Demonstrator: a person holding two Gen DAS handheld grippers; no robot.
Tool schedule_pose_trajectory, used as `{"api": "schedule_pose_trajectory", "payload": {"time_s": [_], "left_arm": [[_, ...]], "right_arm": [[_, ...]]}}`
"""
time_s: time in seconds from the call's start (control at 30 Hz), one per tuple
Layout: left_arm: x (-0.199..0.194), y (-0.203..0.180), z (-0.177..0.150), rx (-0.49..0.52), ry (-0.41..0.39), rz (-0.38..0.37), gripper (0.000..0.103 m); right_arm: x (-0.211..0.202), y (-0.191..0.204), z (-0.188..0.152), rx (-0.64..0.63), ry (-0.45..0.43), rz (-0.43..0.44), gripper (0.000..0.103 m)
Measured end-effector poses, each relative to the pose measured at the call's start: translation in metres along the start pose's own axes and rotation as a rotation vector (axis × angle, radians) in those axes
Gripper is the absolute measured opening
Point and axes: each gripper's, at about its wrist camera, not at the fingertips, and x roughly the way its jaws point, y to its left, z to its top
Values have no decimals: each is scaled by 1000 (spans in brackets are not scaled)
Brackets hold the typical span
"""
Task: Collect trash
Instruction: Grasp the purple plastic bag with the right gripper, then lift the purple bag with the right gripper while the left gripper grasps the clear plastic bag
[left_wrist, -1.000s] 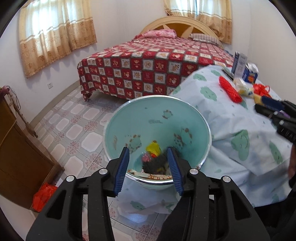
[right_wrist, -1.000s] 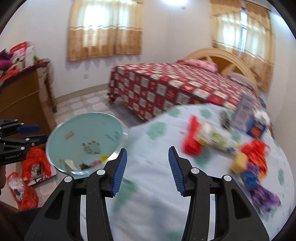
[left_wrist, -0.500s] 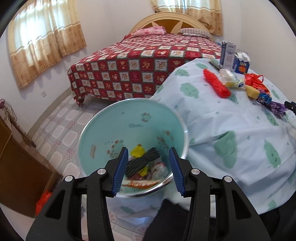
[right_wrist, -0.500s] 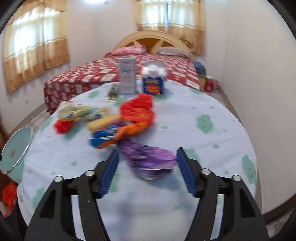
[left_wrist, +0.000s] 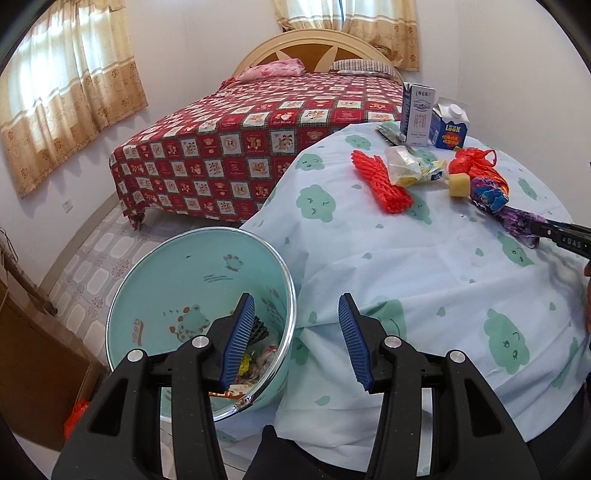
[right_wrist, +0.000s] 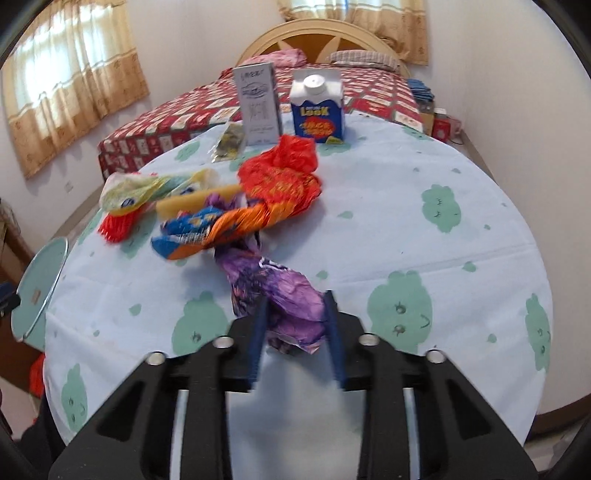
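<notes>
The right gripper is closing its jaws on a crumpled purple wrapper that lies on the near part of the table; the pads already pinch it from both sides. Just beyond it lie a blue-and-orange wrapper, a red bag, a yellow block and, further left, a red net. Two cartons stand upright at the far edge. The left gripper hangs with its jaws apart and nothing between them, over the table's left edge, beside a teal bin that holds some trash. A bed stands behind.
</notes>
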Motion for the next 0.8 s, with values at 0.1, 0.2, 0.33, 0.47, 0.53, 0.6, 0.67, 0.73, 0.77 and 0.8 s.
{"api": "schedule_pose_trajectory", "payload": {"time_s": [0.1, 0.2, 0.33, 0.47, 0.53, 0.6, 0.67, 0.73, 0.77, 0.8], "left_arm": [[-1, -2, 2, 3, -3, -4, 48], [-1, -5, 6, 6, -9, -10, 48], [-3, -14, 15, 10, -23, -21, 48], [-1, -28, 29, 16, -38, -38, 48], [1, -36, 37, 21, -44, -45, 48], [4, -44, 44, 23, -45, -54, 48], [6, -49, 48, 26, -47, -58, 48], [7, -54, 49, 28, -44, -63, 48], [8, -56, 48, 32, -41, -65, 48], [8, -57, 47, 37, -37, -64, 48]], "right_arm": [[-8, 5, -3, -23, -25, 19, 16], [-21, 10, -6, -43, -53, 45, 14], [-48, 13, -11, -50, -110, 82, 14], [-68, 13, -15, -47, -146, 104, 14], [-70, 13, -17, -63, -126, 106, 13], [-70, 12, -20, -73, -110, 107, 12], [-73, 8, -22, -63, -122, 116, 12], [-71, 4, -23, -73, -136, 50, 12], [-65, 1, -24, -63, -116, 45, 12], [-61, -2, -24, -53, -104, 41, 12]]}}
